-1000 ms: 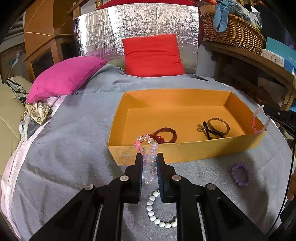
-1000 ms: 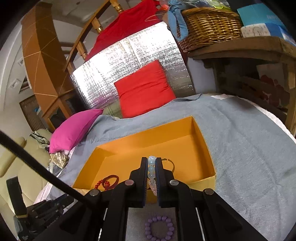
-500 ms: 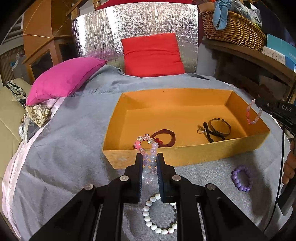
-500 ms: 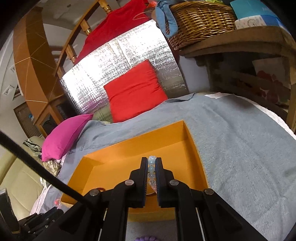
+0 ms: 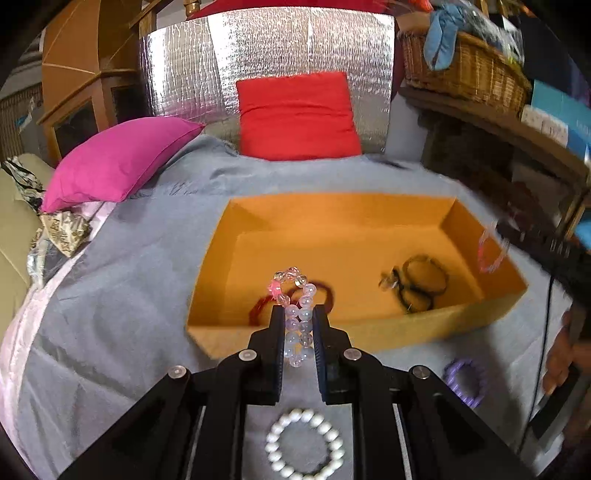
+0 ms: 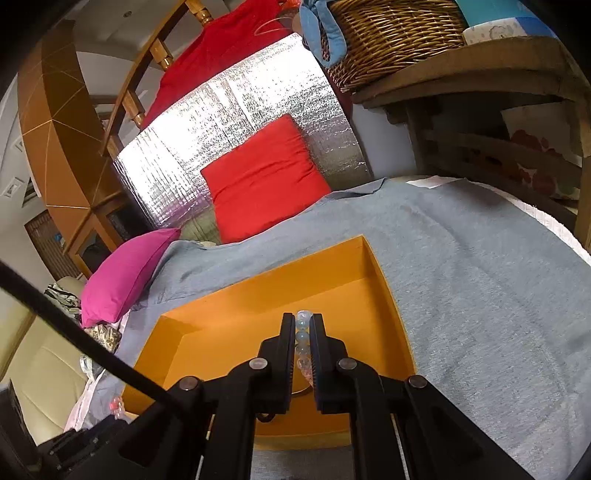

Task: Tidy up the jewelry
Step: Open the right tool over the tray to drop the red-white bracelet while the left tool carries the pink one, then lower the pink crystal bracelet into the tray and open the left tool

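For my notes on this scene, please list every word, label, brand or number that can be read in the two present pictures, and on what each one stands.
No text can be read in either view.
Right gripper arm in the left wrist view: pale lettering, too blurred to read.
Blue boxes on the shelf: print too blurred to read.
White box on the shelf: pattern only, no readable words.
Orange box: no marking visible.
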Action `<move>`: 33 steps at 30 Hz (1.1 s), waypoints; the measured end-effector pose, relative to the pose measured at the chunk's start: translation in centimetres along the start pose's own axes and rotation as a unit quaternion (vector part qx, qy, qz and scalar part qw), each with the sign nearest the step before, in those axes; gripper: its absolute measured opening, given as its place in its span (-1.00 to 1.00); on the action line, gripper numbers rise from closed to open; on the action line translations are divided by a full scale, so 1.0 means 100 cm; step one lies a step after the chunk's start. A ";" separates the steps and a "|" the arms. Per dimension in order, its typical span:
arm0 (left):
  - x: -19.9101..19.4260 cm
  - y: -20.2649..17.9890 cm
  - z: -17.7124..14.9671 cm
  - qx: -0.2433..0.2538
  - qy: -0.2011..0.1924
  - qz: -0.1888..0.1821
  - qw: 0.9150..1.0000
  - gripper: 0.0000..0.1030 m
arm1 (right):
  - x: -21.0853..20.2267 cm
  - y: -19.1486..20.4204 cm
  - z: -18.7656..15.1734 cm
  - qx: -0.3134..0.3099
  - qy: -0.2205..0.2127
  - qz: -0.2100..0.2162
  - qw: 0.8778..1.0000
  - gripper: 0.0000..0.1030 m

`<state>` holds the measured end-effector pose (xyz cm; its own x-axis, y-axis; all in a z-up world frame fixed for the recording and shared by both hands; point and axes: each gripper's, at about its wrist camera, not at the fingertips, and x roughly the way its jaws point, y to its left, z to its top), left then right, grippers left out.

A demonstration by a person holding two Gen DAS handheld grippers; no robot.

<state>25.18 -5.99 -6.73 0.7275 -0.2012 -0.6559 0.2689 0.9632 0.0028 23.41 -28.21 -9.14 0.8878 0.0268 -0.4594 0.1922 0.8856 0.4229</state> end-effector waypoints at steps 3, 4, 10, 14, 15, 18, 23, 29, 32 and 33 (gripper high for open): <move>0.008 0.001 0.014 -0.019 0.004 -0.024 1.000 -0.70 | 0.000 -0.001 0.000 0.005 0.002 0.004 1.000 -0.83; 0.013 -0.001 0.018 -0.022 0.007 -0.030 0.999 -0.70 | 0.001 -0.002 0.000 0.006 0.004 0.005 1.000 -0.83; 0.048 -0.025 0.027 -0.016 0.036 -0.073 0.997 -0.70 | 0.006 -0.004 -0.002 0.012 0.020 0.004 1.000 -0.83; 0.066 -0.034 0.022 -0.012 0.058 -0.074 0.996 -0.70 | 0.013 -0.005 -0.005 0.014 0.032 0.003 0.999 -0.83; 0.070 -0.035 0.021 -0.009 0.062 -0.070 0.996 -0.70 | 0.015 -0.005 -0.006 0.015 0.035 0.003 0.999 -0.83; 0.074 -0.036 0.017 -0.007 0.067 -0.067 0.995 -0.70 | 0.016 -0.004 -0.007 0.012 0.035 0.003 0.999 -0.83; 0.075 -0.036 0.016 -0.004 0.066 -0.068 0.995 -0.70 | 0.015 -0.005 -0.009 0.013 0.036 0.003 0.999 -0.83; 0.078 -0.040 0.018 -0.001 0.068 -0.069 0.995 -0.70 | 0.015 -0.006 -0.008 0.015 0.035 0.001 0.999 -0.83; 0.080 -0.040 0.018 0.000 0.069 -0.069 0.995 -0.70 | 0.016 -0.005 -0.009 0.014 0.036 0.000 0.999 -0.83; 0.080 -0.039 0.018 -0.001 0.069 -0.069 0.995 -0.70 | 0.017 -0.005 -0.009 0.015 0.037 0.000 0.999 -0.83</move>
<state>31.07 -11.69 -10.60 0.5899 -0.3050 -0.7477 0.3586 0.9285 -0.0959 24.42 -28.18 -10.84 0.8551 0.0623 -0.5148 0.2045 0.8717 0.4453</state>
